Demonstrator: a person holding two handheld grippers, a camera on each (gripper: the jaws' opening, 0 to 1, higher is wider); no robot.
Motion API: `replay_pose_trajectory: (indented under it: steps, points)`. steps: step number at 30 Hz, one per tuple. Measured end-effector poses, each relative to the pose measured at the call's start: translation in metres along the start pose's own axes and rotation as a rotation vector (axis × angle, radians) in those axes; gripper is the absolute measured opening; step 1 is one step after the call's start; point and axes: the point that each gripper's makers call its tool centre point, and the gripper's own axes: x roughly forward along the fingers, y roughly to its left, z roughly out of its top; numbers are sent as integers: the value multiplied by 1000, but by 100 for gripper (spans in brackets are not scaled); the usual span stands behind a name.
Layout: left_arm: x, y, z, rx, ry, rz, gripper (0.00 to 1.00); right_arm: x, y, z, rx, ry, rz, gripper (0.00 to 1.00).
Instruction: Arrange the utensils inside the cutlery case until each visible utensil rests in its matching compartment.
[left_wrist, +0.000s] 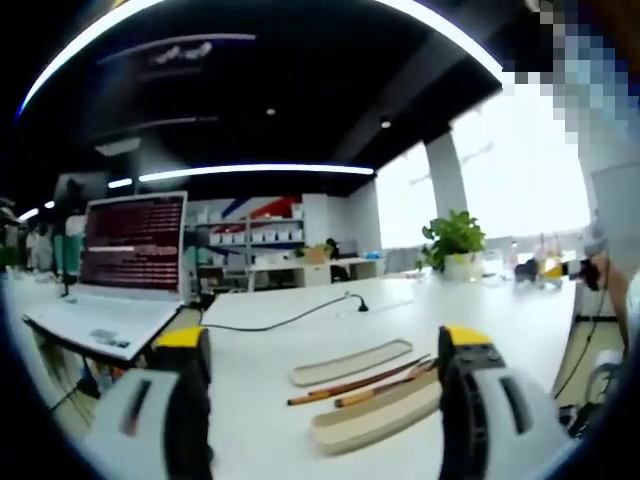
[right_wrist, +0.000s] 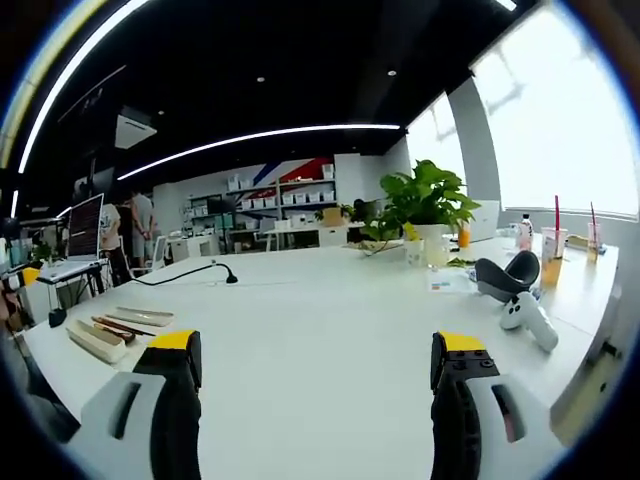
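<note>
Chopsticks (left_wrist: 355, 385) are seen lying on the bench (left_wrist: 300, 420) between case (left_wrist: 375, 418) and lid (left_wrist: 350, 362); both hand-held grippers, left (left_wrist: 325, 400) and right (right_wrist: 310, 400), are held released. Reaching is judged next.

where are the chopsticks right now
In the left gripper view the chopsticks lie on the white table, between the case lid and the open cutlery case, near the right jaw.
</note>
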Motion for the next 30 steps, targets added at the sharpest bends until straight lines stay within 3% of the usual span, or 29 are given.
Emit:
replay_pose_trajectory:
  steps: [22,30]
  points:
    - [0,5,-6,-5,34,-12,100,-1,-3,1,4,39,-3,99]
    - [3,0,-11,1,53,-27,100,-7,1,10,-9,15,3,99]
